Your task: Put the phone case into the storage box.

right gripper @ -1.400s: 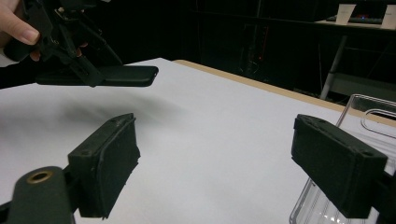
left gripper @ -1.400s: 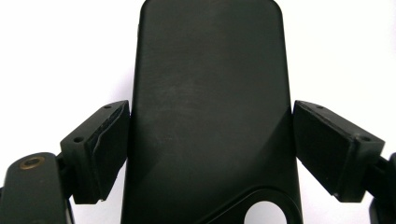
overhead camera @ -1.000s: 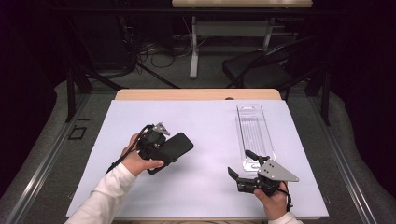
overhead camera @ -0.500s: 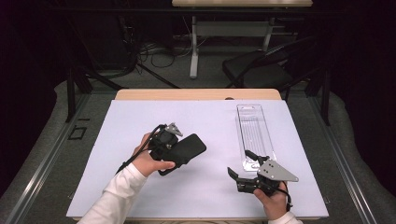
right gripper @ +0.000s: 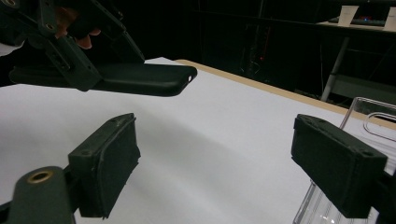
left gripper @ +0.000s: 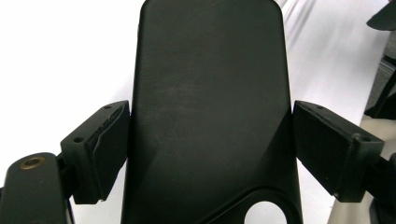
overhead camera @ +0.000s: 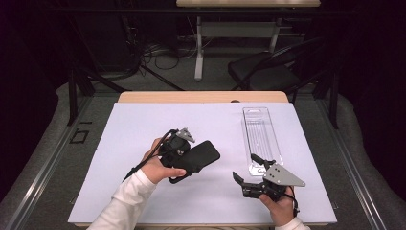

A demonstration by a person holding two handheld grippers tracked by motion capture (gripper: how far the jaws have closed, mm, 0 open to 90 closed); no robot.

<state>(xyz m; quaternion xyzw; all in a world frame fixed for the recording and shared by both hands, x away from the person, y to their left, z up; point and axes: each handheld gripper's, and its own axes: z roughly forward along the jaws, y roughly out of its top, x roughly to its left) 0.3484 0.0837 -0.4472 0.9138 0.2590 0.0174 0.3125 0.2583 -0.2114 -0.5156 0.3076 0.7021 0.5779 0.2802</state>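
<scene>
A black phone case (overhead camera: 197,160) is gripped by the left claw (overhead camera: 184,158), its two pads pressed against the case's long edges; in the left gripper view the case (left gripper: 210,93) is seen standing between the pads, with a round opening at its lower end and its rounded far end pointed away from the camera. The case is held clear of the white sheet (overhead camera: 143,129) that covers the table (overhead camera: 201,97), at a slant, and it is placed to the left of the clear plastic tray (overhead camera: 261,136), well apart from it. In the right gripper view the case (right gripper: 140,79) is seen from the side, lifted above the sheet, with a camera cut-out near its free end.

The right claw (overhead camera: 246,175) is released: its jaws are spread wide and nothing is caught between them. It is held low over the sheet, just beside the near end of the tray, with its jaws pointed leftward towards the case. In the right gripper view the corner of the tray (right gripper: 369,121) is seen behind the right-hand jaw.

The tray is laid lengthwise on the sheet, its far end close to the table's wooden edge. The left hand (overhead camera: 160,167) is wrapped around the body of its claw, to the left of the tray.
</scene>
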